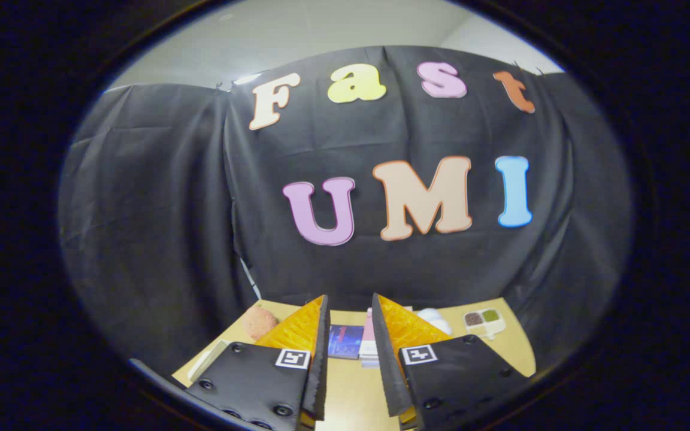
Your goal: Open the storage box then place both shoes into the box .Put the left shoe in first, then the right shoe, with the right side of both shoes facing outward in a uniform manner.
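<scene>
My gripper [350, 317] is held level and high, its two fingers a narrow gap apart with nothing between them, pointing at the black cloth wall rather than down at the table [351, 389].

What my coming move turns on is where the storage box lies from my fingers, and I cannot settle that from here. Straight ahead at 12 o'clock, seen through the gap between the fingertips, a dark blue flat thing [345, 341] lies on the table with a pale pink stack [369, 347] touching its 3 o'clock side. Either could be part of the box or of a shoe, but the fingers hide too much for me to say which. I see no shoe I can name with confidence.

At about 10 o'clock, just beyond my left finger, sits a round brownish ball [259, 321]. At 2 o'clock, past the right finger, there is something white [435, 318], and farther out at 2 o'clock a small white tray [484, 322] with brown and green patches.

My judgement is that the task has barely begun: the box is unopened as far as I can tell, and I should tilt the fingers down toward 12 o'clock to bring the table into sight before committing to any approach.
</scene>
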The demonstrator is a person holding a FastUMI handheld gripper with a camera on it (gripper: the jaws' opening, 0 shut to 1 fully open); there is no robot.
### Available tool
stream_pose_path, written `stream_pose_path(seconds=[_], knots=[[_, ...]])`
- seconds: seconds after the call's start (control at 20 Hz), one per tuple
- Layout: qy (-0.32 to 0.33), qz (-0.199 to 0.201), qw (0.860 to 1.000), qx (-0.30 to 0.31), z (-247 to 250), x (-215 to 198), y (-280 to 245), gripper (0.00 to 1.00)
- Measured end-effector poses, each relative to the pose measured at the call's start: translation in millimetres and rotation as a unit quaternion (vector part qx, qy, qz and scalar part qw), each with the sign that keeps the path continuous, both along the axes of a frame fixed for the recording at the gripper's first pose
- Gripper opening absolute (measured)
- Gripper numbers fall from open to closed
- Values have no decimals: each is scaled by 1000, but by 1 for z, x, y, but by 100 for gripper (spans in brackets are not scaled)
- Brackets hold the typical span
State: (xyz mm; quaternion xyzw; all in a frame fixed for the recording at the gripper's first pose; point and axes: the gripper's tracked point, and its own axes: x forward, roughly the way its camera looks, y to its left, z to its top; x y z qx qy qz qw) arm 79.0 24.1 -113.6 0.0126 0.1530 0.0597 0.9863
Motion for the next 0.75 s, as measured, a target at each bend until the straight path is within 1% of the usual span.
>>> stream_pose_path(seconds=[0.1, 0.15, 0.35, 0.45, 0.65, 0.75], knots=[[-35, -2, 999, -24, 33, -2, -5, 41], [-46, -1, 999, -27, 47, -5, -6, 42], [-66, 0, 998, -14, 82, -9, -9, 42], [-75, -10, 997, -14, 91, -4, -21, 42], [-73, -26, 997, -22, 84, 1, -42, 42], [-85, -34, 996, -21, 85, 2, -52, 42]])
